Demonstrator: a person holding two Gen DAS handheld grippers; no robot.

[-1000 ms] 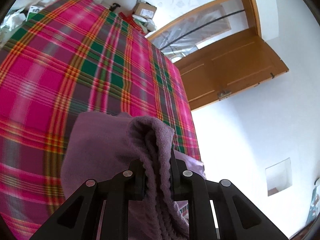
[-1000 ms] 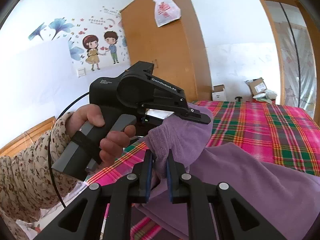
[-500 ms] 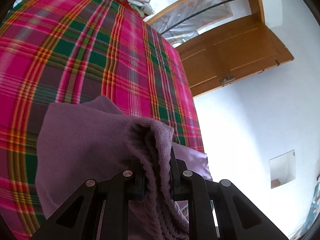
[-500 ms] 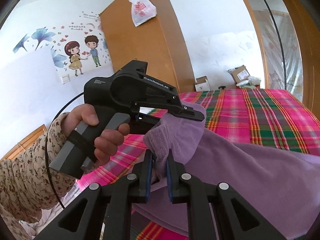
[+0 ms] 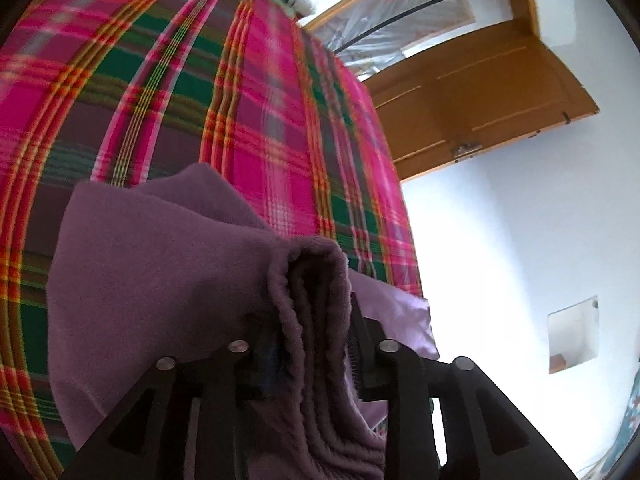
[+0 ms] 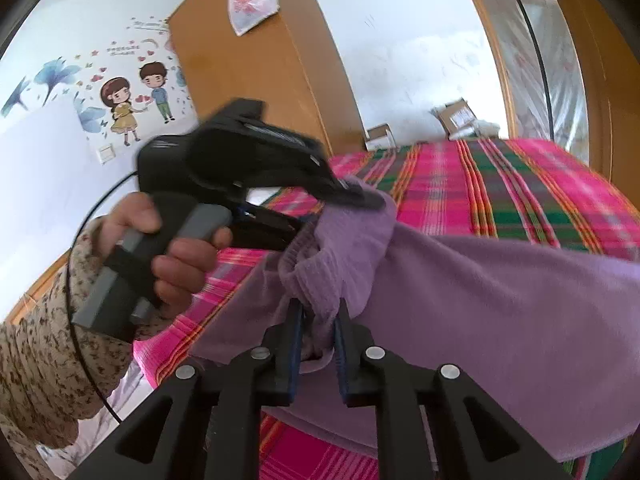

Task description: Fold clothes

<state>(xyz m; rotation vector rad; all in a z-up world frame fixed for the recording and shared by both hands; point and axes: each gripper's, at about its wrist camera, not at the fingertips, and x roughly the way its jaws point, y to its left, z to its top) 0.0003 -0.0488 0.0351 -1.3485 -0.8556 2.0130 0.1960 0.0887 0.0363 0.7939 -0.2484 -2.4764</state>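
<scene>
A purple fleece garment [image 5: 160, 280] is spread over the pink and green plaid bedsheet [image 5: 260, 120]. A thick folded edge of it runs up between the fingers of my left gripper [image 5: 311, 312]. Those jaws are opening, and the left blue pad shows beside the fold, no longer pressed on it. From the right wrist, the left gripper [image 6: 336, 212] is held in a person's hand [image 6: 176, 256], its fingers apart over the cloth. My right gripper [image 6: 319, 306] still pinches a bunched edge of the garment [image 6: 480, 300], though its jaws are starting to ease open.
A tall wooden wardrobe [image 6: 256, 72] with a plastic bag [image 6: 250, 0] on top stands behind the bed. Cardboard boxes [image 6: 456, 116] sit past the far end. An open wooden door [image 5: 480, 92] is to the right. The bed's near edge [image 6: 180, 340] runs below the hand.
Both grippers have come down toward the bed with the garment, which now spreads wider on the sheet. The left fingers have moved apart around the fold.
</scene>
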